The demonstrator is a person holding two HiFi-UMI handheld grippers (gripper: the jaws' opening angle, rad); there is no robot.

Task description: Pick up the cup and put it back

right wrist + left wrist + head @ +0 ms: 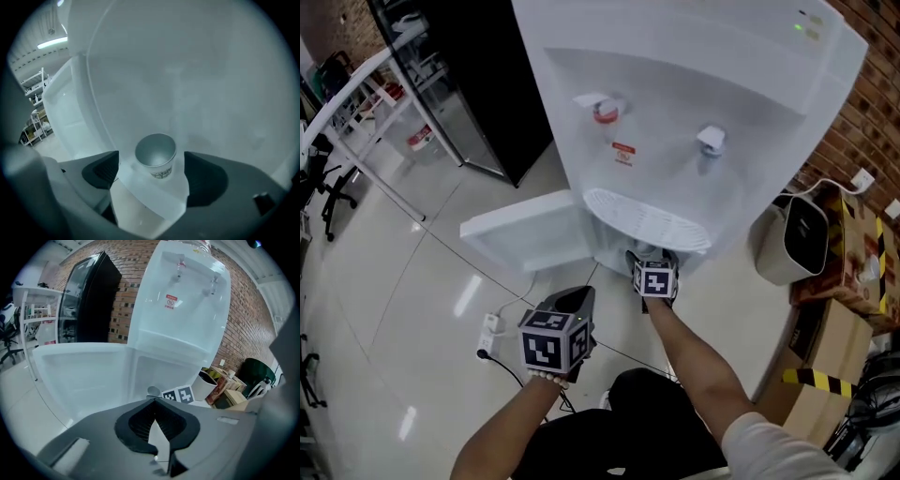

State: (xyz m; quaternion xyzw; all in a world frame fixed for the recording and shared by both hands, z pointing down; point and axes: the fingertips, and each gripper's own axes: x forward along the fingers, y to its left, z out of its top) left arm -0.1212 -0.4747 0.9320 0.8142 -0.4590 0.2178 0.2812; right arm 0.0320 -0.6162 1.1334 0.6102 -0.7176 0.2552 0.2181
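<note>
Cup [155, 159], upright in dispenser [675, 112] compartment, twelve o'clock of right gripper [153, 180], jaws apart flanking it untouched, apparently readied to grasp; left gripper [157, 426] pinched together, empty, idle.

white dispenser [675, 94], red tap [606, 111] on its front, white cup [156, 156] with dark print inside it, black cabinet [478, 84] at its left

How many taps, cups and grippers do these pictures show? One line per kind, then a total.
Taps: 2, red-topped plastic tap, white plastic tap
Cups: 1, white paper cup
Grippers: 2, left gripper, right gripper
Total: 5
</note>
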